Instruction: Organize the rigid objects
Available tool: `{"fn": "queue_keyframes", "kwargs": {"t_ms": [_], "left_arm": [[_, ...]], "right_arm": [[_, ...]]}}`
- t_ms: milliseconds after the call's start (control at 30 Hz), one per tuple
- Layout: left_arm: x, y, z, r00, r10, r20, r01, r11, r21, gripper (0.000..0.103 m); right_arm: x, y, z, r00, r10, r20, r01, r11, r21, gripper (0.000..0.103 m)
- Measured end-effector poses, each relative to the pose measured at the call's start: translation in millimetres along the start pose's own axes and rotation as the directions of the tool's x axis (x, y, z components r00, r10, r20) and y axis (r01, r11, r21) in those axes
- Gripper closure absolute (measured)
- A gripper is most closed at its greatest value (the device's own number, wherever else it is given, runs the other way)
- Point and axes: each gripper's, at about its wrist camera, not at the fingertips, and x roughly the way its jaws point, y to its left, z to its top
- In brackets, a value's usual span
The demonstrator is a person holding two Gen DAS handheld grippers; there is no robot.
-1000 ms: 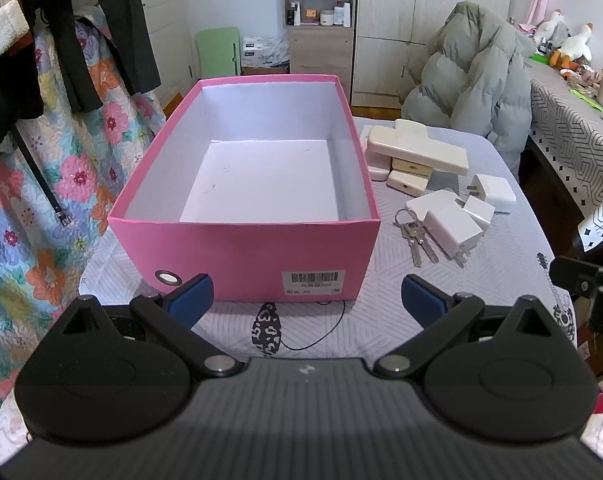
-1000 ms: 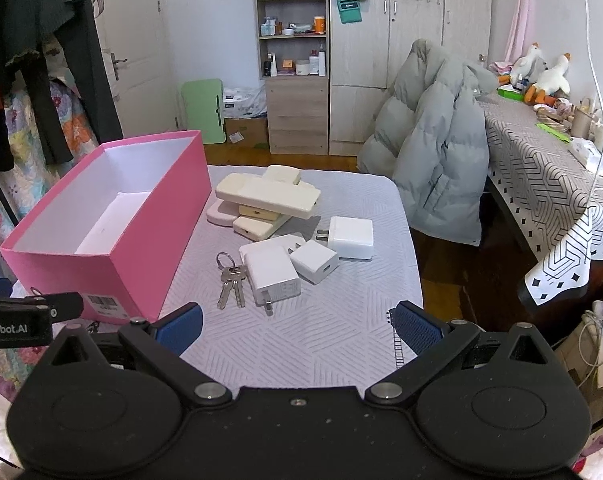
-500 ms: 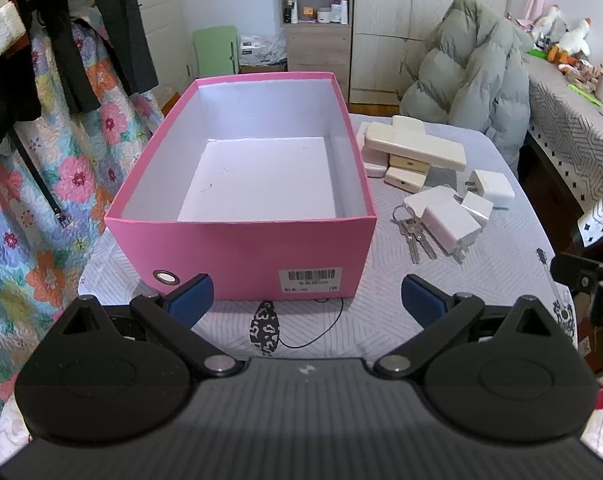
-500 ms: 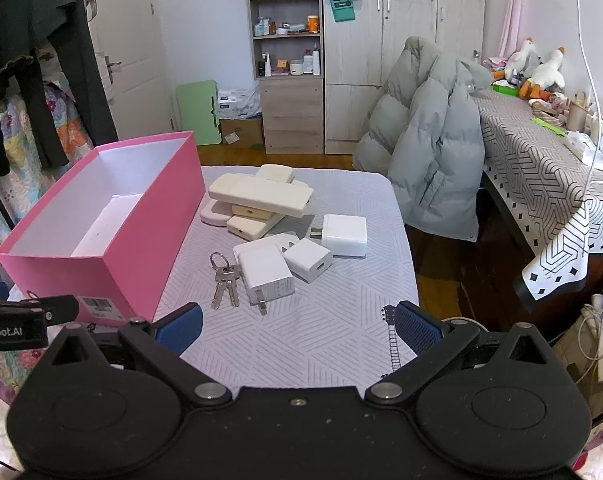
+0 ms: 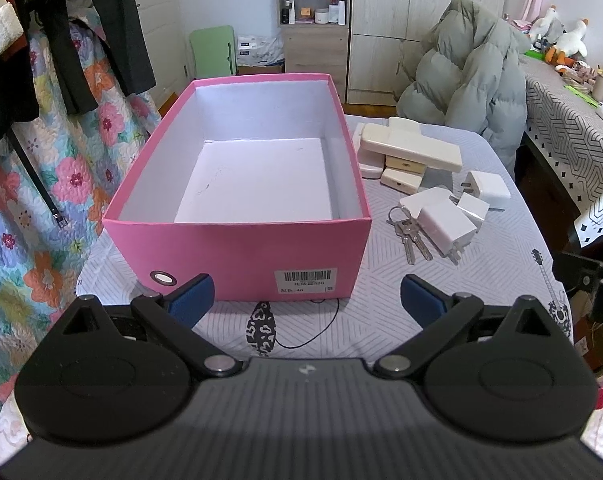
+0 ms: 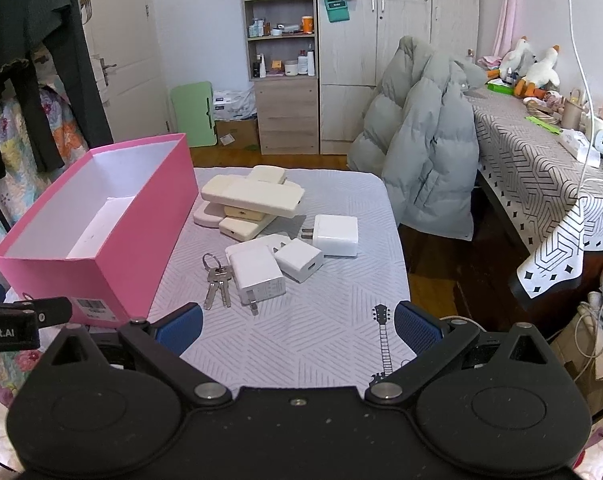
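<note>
Just keys [image 6: 217, 280] beside white chargers [image 6: 257, 272].

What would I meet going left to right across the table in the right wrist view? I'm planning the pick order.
Pink box → keys → large white charger beside them → small white charger → white charger with prongs facing left.
</note>
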Motion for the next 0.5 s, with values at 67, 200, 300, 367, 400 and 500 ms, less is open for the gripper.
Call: {"fn": "queue_keyframes", "kwargs": {"t_ms": [67,200,300,367,400,500], "left_arm": [[-0.2,-0.5,0.0,1.0,0.0,0.001,0.0,1.0,0.002,0.003],[0.0,-2.4,-0.2,1.0,-0.002,0.003,0.002,1.0,0.005,0.003],[-0.1,-3.5,-0.1,1.0,-0.003,0.003,0.003,1.0,0.006,0.002],[0.2,-4.1,-0.1,1.0,-0.004,0.001,0.004,1.0,0.007,0.002],[0.6,-4.9,0.2,1.0,-0.004,0.0,0.004,1.0,0.007,0.001],[2.8,-4.7,2.1,1.0,0.014,-0.018,-0.014,1.0,0.003,0.001]], "right_arm": [[0.7,0.8,-0.1,1.0,0.002,-0.003,-0.002,1.0,-0.005,0.0],[1.7,2.2,-0.5,1.0,0.007,-0.008,-0.007,1.0,-0.013,0.0],[2.4,2.3,-0.9,1.0,0.006,-0.012,-0.006,1.0,-0.015,0.0],[3.4,1.1,-0.5,1.0,0.005,-0.015,-0.005,1.0,-0.012,0.0],[4.1,0.7,-0.3,1.0,0.004,-0.017,-0.004,1.0,-0.01,0.0],[5.5,-4.3,2.4,0.997,0.068,-0.029,-0.067,0.997,0.034,0.0]]}}
